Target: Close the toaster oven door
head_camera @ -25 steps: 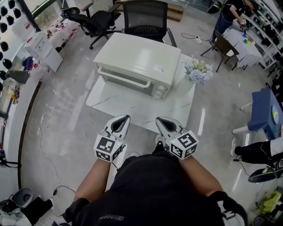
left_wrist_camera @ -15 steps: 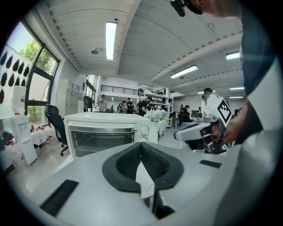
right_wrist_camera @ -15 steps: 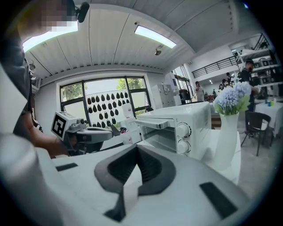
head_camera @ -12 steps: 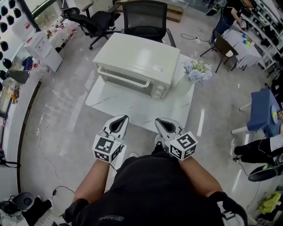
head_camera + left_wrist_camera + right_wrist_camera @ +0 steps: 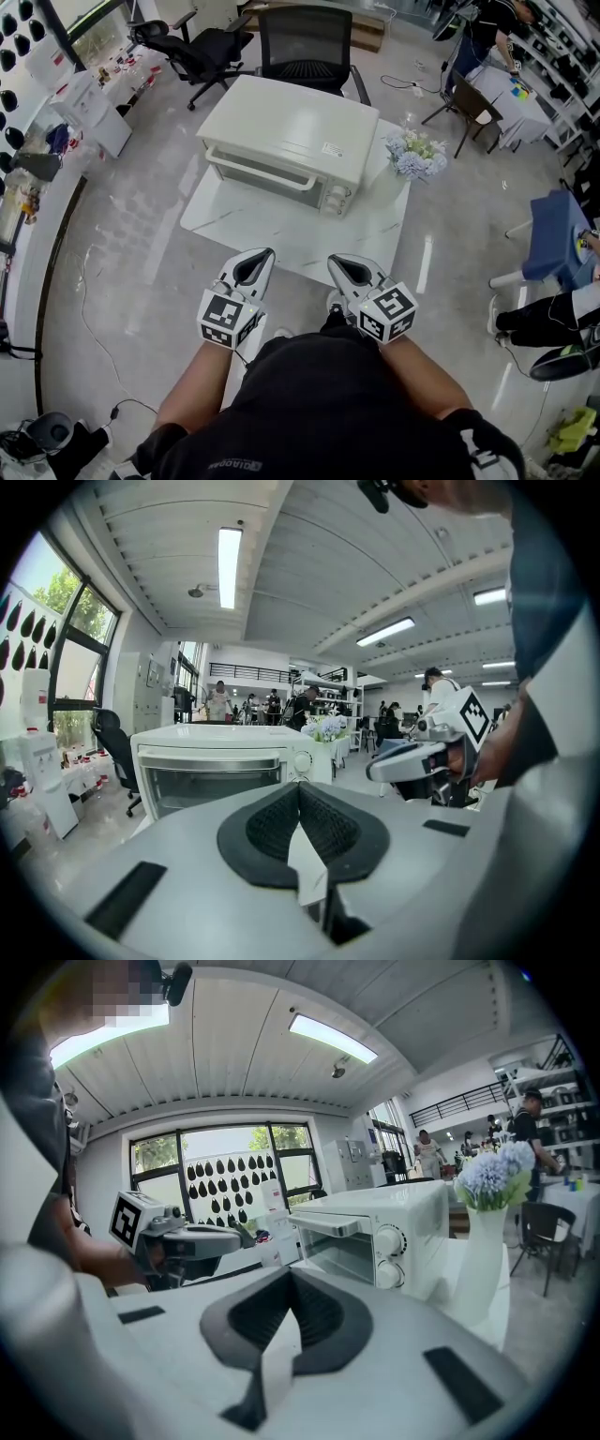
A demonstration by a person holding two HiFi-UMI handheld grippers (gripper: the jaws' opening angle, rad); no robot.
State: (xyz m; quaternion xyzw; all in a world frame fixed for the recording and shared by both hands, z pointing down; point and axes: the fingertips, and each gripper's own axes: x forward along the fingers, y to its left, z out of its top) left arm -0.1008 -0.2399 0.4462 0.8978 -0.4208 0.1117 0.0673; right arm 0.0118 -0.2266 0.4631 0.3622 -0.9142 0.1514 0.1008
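White, marble-patterned surface (image 5: pixel 239 220) stood on a pale glossy floor, seen from above. Toward the far side of it sat a cream toaster oven (image 5: pixel 291 122), its front turned to the person. The oven's glass door (image 5: pixel 261 174) looked slightly ajar, with its top edge and long handle tipped out from the body; two round knobs sat to the right of the door. A black office chair (image 5: pixel 305 42) stood just behind the surface. At the far right corner of the surface, beside the oven, stood a white vase of pale blue and white flowers (image 5: pixel 412 155).

The person held both grippers close to the body, over the near edge of the surface and well apart from the oven. The left gripper (image 5: pixel 259 258) had its jaws closed together with nothing between them. The right gripper (image 5: pixel 339 263) likewise had its jaws pressed together and empty. Both pointed toward the oven, side by side.
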